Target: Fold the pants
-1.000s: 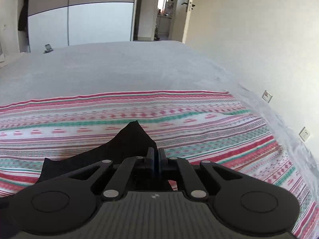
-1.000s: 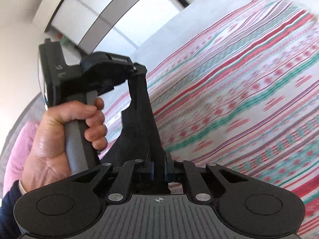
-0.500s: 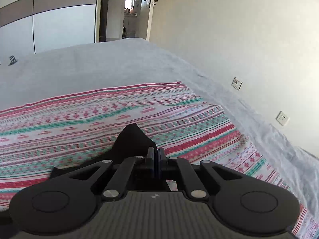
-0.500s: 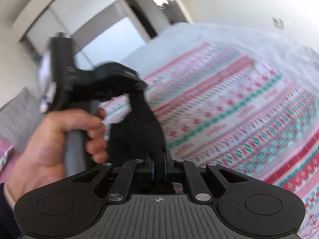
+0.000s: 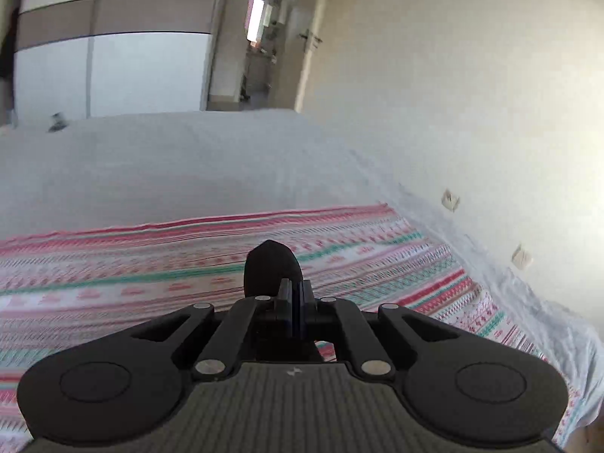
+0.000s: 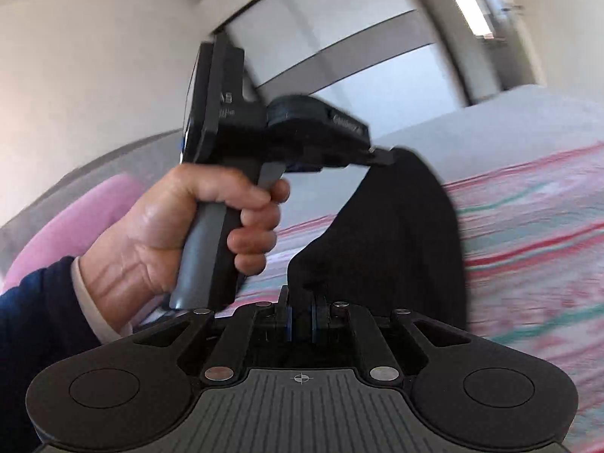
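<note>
The black pants hang in the air between both grippers, above the striped blanket. My right gripper is shut on a fold of the pants. My left gripper is shut on the pants too; a rounded black bit of them pokes up past its fingers. In the right wrist view the left gripper is held in a hand, pinching the upper edge of the pants. Most of the pants is hidden below the grippers.
The striped blanket lies on a grey bed. A wall with sockets runs close along the bed's right side. A wardrobe and an open door are beyond. A pink pillow is at left.
Both grippers have lifted and swung while holding the pants. The left view turned back toward the wardrobe, and less black cloth shows ahead of its fingers. The left gripper sits higher in the right view.
</note>
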`<act>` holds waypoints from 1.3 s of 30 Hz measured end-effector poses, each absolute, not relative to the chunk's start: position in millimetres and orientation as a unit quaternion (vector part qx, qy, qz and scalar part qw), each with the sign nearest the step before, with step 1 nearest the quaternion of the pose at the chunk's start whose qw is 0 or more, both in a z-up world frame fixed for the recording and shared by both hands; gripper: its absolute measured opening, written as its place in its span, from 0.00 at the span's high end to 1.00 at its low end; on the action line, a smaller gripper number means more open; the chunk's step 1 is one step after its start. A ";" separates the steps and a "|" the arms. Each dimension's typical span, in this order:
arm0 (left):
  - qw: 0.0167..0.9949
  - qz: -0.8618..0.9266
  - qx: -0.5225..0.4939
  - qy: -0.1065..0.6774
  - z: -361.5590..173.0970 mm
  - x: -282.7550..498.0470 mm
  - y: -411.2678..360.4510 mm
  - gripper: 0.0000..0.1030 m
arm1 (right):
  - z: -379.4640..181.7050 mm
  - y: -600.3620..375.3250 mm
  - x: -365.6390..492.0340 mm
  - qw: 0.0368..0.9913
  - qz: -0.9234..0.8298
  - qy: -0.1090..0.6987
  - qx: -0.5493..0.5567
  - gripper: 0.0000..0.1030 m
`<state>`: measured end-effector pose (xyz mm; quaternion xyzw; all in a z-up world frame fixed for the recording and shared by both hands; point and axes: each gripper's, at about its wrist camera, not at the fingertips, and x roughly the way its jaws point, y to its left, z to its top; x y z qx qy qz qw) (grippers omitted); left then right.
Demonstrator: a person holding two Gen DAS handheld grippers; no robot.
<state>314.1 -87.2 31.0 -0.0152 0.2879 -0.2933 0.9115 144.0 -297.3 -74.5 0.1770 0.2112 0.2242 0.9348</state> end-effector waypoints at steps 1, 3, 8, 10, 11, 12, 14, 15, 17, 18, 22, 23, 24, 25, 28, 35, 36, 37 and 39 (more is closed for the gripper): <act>0.914 -0.286 -0.030 0.286 28.8 310.9 -65.0 1.00 | -75.6 -281.4 146.3 0.933 0.238 0.215 0.166 0.92; 0.920 -0.265 -0.051 0.284 20.5 302.7 -26.2 1.00 | -81.7 -248.1 151.4 0.926 0.266 0.229 0.142 0.92; 0.920 -0.212 -0.129 0.304 -32.1 295.4 59.5 1.00 | -106.8 -182.1 158.8 0.909 0.307 0.269 0.079 0.92; 0.916 -0.194 -0.148 0.317 -56.7 293.4 80.0 1.00 | -119.7 -163.1 162.1 0.903 0.315 0.286 0.057 0.92; 0.912 -0.190 -0.161 0.325 -65.9 294.3 88.2 1.00 | -125.5 -154.5 162.8 0.900 0.318 0.294 0.045 0.92; 0.907 -0.185 -0.169 0.338 -70.9 296.2 94.7 1.00 | -132.4 -145.5 162.9 0.898 0.320 0.302 0.032 0.92; 0.911 -0.185 -0.163 0.330 -68.1 294.1 97.3 1.00 | -138.8 -131.8 157.1 0.894 0.322 0.311 0.008 0.92; 0.913 -0.191 -0.157 0.324 -65.0 291.0 95.9 1.00 | -141.7 -127.2 155.4 0.894 0.322 0.313 -0.001 0.91; 0.916 -0.193 -0.142 0.323 -65.8 283.5 96.3 1.00 | -142.4 -122.0 152.2 0.895 0.319 0.312 -0.021 0.91; 0.917 -0.188 -0.135 0.326 -68.5 280.9 96.2 1.00 | -135.4 -120.9 148.3 0.894 0.317 0.316 -0.023 0.91; 0.915 -0.163 -0.118 0.350 -79.9 285.6 95.0 1.00 | -142.3 -108.6 151.4 0.892 0.307 0.330 -0.023 0.91; 0.916 -0.160 -0.116 0.351 -80.2 285.0 95.3 0.99 | -144.1 -106.9 152.4 0.892 0.306 0.331 -0.022 0.90; 0.918 -0.154 -0.105 0.349 -79.7 282.2 93.3 0.99 | -145.6 -105.8 153.1 0.892 0.304 0.334 -0.018 0.90; 0.922 -0.145 -0.086 0.348 -81.7 277.9 92.3 0.97 | -146.1 -106.5 152.9 0.892 0.302 0.336 -0.013 0.89; 0.931 -0.104 0.003 0.351 -84.9 267.3 77.6 0.87 | -149.7 -109.0 158.1 0.888 0.300 0.348 0.009 0.83; 0.932 -0.074 0.041 0.351 -84.1 245.7 77.7 0.59 | -130.2 -142.0 166.6 0.820 0.407 0.398 0.062 0.63; 0.932 -0.069 0.047 0.352 -86.2 246.0 78.8 0.59 | -123.0 -151.5 163.8 0.819 0.417 0.390 0.062 0.61; 0.933 -0.064 0.053 0.351 -85.6 242.4 80.2 0.57 | -115.0 -160.7 161.5 0.826 0.416 0.376 0.057 0.61; 0.933 -0.051 0.064 0.349 -83.1 238.2 82.2 0.53 | -105.4 -181.8 162.6 0.854 0.382 0.352 0.040 0.61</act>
